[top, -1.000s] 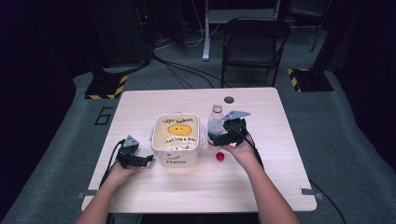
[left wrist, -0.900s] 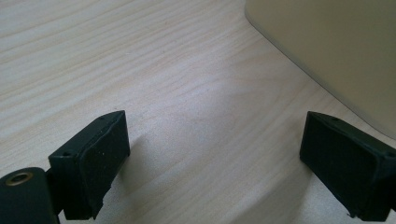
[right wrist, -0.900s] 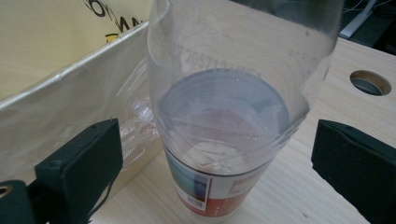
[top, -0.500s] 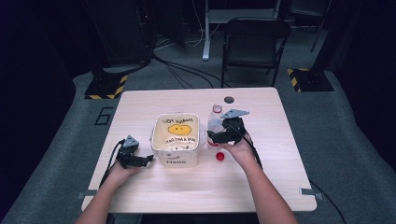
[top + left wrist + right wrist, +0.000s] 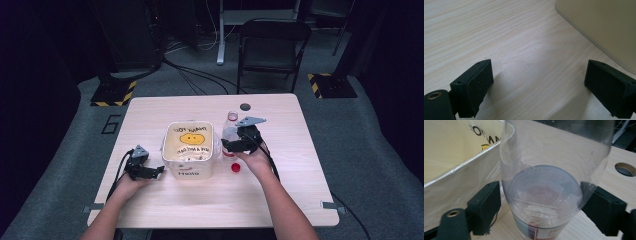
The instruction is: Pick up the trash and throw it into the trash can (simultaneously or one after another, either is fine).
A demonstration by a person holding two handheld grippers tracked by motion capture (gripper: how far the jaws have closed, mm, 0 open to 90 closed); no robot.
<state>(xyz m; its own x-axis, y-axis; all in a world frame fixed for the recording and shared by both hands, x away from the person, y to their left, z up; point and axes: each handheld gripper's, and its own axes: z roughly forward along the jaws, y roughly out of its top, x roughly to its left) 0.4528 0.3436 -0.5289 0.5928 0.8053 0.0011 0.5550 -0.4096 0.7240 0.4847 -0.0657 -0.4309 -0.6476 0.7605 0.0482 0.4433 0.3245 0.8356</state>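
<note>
The right gripper [image 5: 541,207] has just been closing its fingers [image 5: 485,207] onto the bottle [image 5: 544,182]; both hands kept still. The left gripper [image 5: 539,87] fingers stand apart over bare bench [image 5: 499,30].

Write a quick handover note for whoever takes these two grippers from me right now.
Right claw: jaws have just been closing around the clear bottle, both pads at its sides; a firm grip is not certain.
Left claw: open, nothing between its jaws, beside the cream bin.
Bottle stands upright right of the bin, cap off; the red cap lies on the table.
Left: secure the bottle, then handle it.
</note>
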